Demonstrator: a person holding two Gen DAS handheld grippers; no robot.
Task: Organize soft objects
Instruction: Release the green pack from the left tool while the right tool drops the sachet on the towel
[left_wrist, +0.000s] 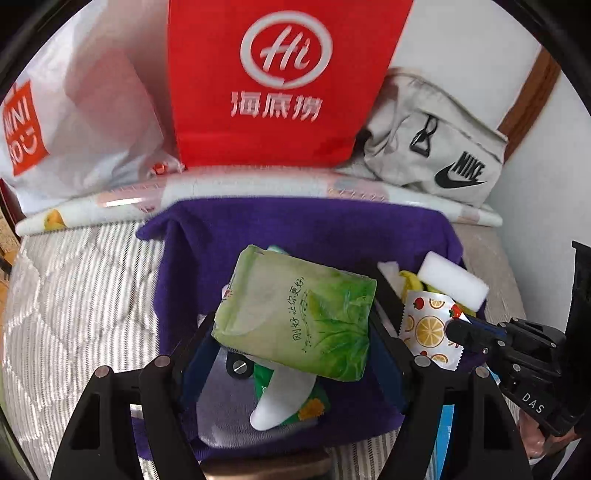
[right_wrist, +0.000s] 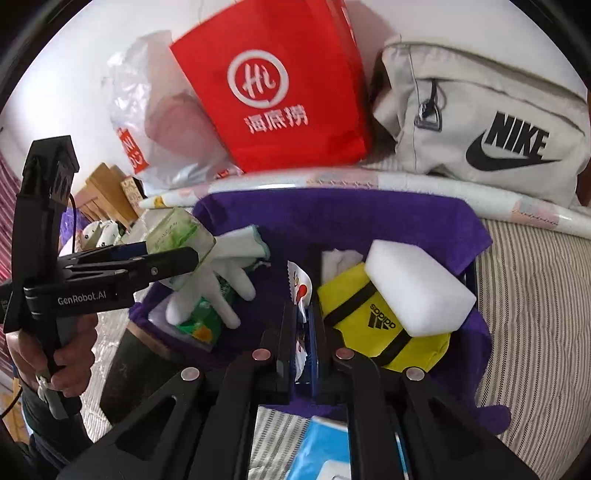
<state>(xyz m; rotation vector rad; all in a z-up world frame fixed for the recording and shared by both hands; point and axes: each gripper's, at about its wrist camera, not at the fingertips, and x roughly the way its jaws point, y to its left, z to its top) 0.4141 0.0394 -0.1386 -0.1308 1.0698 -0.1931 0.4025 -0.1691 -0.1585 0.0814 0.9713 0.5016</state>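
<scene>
A purple fabric bin (left_wrist: 295, 221) sits on a striped bed (left_wrist: 74, 295) and serves as the landmark. Behind it, left to right, stand three bags: one white plastic bag (left_wrist: 85, 122), one red bag (left_wrist: 280, 81), and one beige pouch (left_wrist: 436, 147).

Over the bin's left half, the left gripper (left_wrist: 295, 321) is clamped on one green tissue pack (left_wrist: 295, 314). Below the pack lies one white glove (right_wrist: 214, 288).

Over the bin's right half, the right gripper (right_wrist: 304, 325) is pinched nearly together on one fruit-print sachet (left_wrist: 430, 328). Right of the sachet rests one white sponge block (right_wrist: 417, 288) on one yellow pouch (right_wrist: 369, 314).

Only the right wrist view shows the person's hand (right_wrist: 55, 354) on the left gripper's handle, the glove's fingers, and the yellow pouch in full. Only the left wrist view shows the sachet's printed face.
</scene>
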